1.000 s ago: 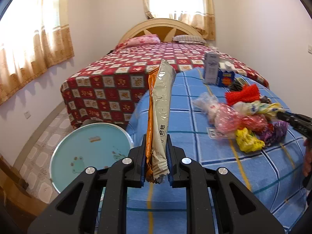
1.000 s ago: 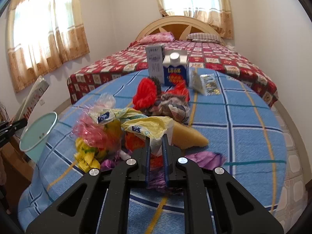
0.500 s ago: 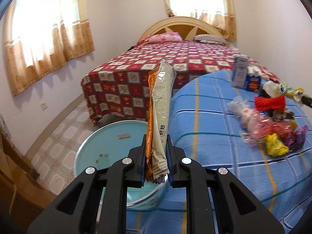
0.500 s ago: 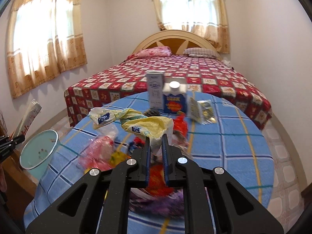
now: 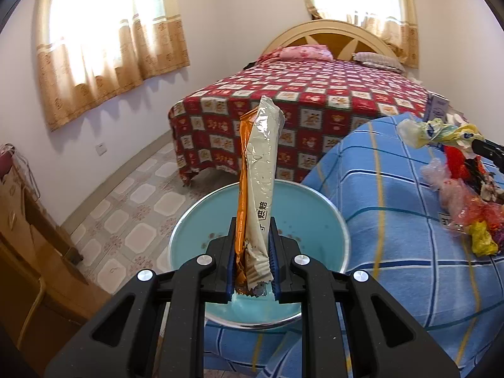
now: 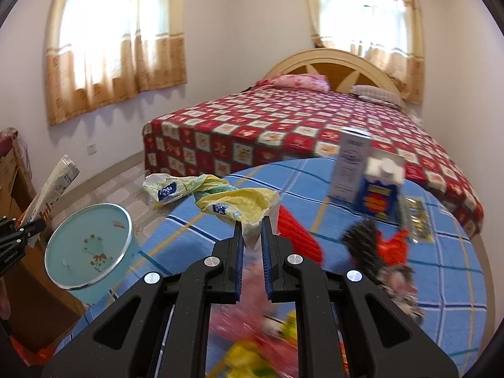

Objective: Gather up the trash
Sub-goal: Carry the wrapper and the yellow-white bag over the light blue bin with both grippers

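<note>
My left gripper (image 5: 253,252) is shut on a long orange and silver snack wrapper (image 5: 258,170) and holds it upright right over the light blue trash bin (image 5: 315,217) beside the table. My right gripper (image 6: 252,236) is shut on a crumpled yellow and white plastic bag (image 6: 239,203), lifted above the blue checked table (image 6: 441,271). That bag also shows at the right of the left wrist view (image 5: 438,132). The bin appears in the right wrist view (image 6: 88,245) at lower left, with the left gripper (image 6: 15,236) and its wrapper beside it.
More trash lies on the table: red netting (image 6: 299,236), pink and yellow bags (image 5: 469,217), two cartons (image 6: 368,173) and a foil packet (image 6: 417,220). A bed with a red checked cover (image 5: 315,110) stands behind. A wooden cabinet (image 5: 28,245) is at left.
My left gripper carried the wrapper left off the table to over the bin. My right gripper lifted the yellow bag off the trash pile and swung it left toward the bin.
</note>
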### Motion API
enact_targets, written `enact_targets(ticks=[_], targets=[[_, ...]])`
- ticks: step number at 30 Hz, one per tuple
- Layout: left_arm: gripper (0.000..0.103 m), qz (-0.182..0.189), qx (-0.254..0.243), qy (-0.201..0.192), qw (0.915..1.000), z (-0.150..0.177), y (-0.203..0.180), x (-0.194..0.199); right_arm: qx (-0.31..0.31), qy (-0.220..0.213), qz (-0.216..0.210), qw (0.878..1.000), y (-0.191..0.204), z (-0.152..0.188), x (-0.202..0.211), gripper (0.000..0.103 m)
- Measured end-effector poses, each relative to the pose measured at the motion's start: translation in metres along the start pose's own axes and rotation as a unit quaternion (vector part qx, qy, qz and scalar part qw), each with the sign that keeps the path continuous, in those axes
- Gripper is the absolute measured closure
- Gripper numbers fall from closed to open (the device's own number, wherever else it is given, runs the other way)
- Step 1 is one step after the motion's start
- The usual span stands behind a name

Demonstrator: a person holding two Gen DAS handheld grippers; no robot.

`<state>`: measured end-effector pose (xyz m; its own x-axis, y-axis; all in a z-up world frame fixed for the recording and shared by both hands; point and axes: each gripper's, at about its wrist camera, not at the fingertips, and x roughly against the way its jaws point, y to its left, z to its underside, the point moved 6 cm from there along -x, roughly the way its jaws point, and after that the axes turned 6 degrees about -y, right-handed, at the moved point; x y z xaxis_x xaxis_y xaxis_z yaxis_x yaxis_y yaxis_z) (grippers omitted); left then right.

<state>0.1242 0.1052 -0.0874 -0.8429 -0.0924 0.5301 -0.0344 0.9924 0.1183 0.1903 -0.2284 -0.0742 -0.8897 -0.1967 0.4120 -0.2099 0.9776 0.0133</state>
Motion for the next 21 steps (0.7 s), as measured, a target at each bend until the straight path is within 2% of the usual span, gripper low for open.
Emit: enact_targets(ticks=[12, 21], targets=[[0.086, -0.046, 0.015, 0.01, 0.9988, 0.005, 0.036, 0.0, 0.033, 0.015, -0.042, 0.998, 0.054, -0.006, -0.04, 0.091], [0.086, -0.064, 0.025, 0.012, 0.9976, 0.007, 0.052, 0.002, 0.056, 0.03, -0.065, 0.996, 0.088, -0.003, -0.063, 0.091]])
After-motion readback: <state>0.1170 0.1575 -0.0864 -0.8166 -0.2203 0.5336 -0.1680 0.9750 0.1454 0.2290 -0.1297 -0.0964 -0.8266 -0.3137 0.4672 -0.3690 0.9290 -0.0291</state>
